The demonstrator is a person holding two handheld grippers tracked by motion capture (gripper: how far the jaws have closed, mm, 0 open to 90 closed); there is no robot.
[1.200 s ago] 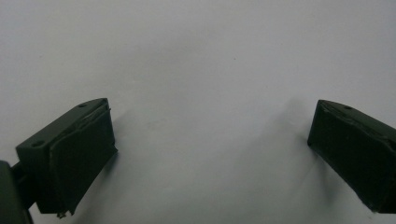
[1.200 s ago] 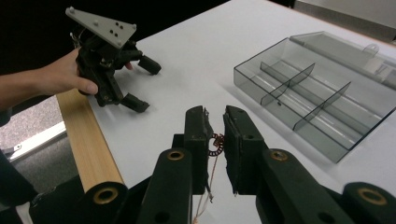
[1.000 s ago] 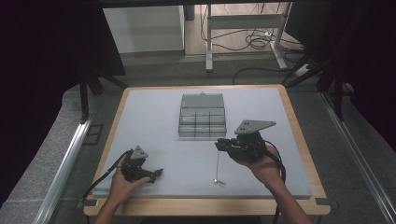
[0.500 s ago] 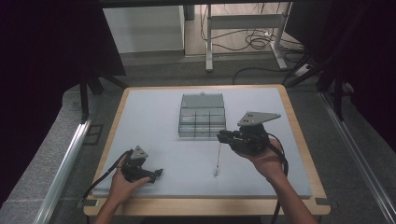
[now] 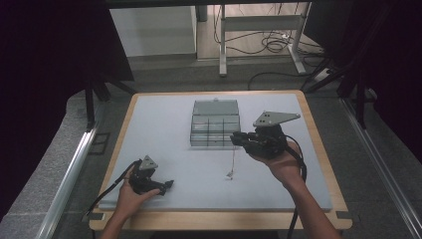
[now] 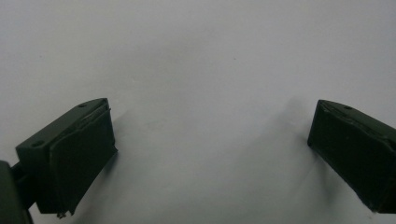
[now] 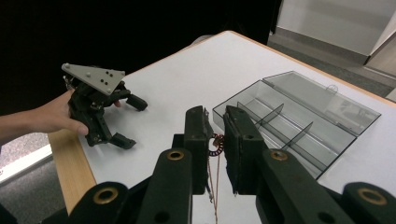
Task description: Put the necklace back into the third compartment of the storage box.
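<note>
Table (image 5: 164, 124): we see a pale grey top with a wooden rim, bare around the few things on it.
Organiser box (image 5: 215, 124): a clear, divided box lies open at the far middle, its lid folded back to the far side; its compartments look empty to us.
Right gripper (image 5: 238, 140): over the last second it has risen from the near right and moved toward the box; it now hangs just near-right of it, jaws pinched narrow on the chain.
Left gripper (image 5: 166, 185): it has stayed low at the near left, jaws spread wide with bare table between them.
Chain (image 7: 215, 145): thin and reddish, it dangles from the right jaws, its lower end at or just above the table (image 5: 230, 174).
Meaning: we judge the chain is lifted and on its way to a compartment.
</note>
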